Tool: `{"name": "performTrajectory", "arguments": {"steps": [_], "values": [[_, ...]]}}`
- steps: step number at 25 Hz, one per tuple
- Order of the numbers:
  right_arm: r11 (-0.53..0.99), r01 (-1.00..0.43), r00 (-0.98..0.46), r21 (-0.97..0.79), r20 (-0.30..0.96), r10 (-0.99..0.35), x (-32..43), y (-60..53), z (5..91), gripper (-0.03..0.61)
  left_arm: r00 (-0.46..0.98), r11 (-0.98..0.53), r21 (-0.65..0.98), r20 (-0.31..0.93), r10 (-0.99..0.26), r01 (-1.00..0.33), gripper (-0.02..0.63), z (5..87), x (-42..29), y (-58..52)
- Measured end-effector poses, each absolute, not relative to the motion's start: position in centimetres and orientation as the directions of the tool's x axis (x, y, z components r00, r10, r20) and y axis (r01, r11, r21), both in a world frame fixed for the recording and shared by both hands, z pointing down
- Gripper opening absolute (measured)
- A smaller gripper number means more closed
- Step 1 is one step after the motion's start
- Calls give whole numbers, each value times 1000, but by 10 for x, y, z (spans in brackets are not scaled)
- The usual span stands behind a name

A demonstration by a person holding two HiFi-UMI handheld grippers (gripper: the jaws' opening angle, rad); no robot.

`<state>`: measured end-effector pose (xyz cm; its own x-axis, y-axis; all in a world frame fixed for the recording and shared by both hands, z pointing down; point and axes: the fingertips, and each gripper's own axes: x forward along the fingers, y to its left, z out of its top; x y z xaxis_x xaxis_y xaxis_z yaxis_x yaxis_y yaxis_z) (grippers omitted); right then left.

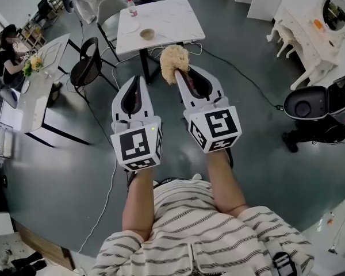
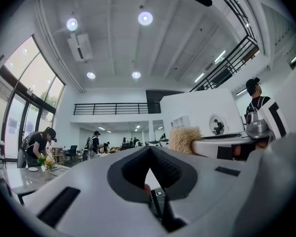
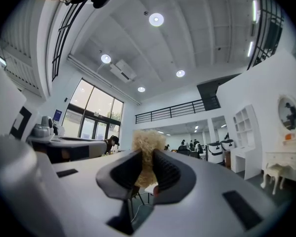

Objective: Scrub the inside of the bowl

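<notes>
Our right gripper (image 3: 144,158) clamps a straw-coloured fibre scrubber (image 3: 148,141); our left gripper (image 2: 149,151) is closed on nothing; the bowl (image 1: 147,34) sits on the white table (image 1: 172,22), well apart from both; we judge scrubbing not yet begun; next we must reach that bowl.

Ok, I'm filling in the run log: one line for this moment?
left gripper: shut, empty | right gripper: shut on scrubber | bowl: on table, apart from both

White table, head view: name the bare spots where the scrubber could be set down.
Bare: the table's right half, from the bowl across to the right edge. Crowded: the left side, with the bottle at the far corner and the bowl near the front. The scrubber sits in the right tongs.
</notes>
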<state>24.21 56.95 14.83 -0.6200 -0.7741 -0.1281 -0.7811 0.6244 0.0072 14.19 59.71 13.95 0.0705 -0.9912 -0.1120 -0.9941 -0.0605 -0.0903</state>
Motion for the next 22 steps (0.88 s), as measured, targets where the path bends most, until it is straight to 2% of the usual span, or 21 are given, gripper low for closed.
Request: {"name": "performTrajectory", "arguments": {"steps": [9, 22], "values": [[667, -745, -659, -7, -142, -738, 281, 539, 155, 75, 3, 9, -120, -93, -996, -993, 3, 152, 176, 580], [659, -752, -655, -16, -91, -750, 216, 438, 184, 75, -15, 20, -73, -78, -997, -997, 3, 179, 104, 480]]}}
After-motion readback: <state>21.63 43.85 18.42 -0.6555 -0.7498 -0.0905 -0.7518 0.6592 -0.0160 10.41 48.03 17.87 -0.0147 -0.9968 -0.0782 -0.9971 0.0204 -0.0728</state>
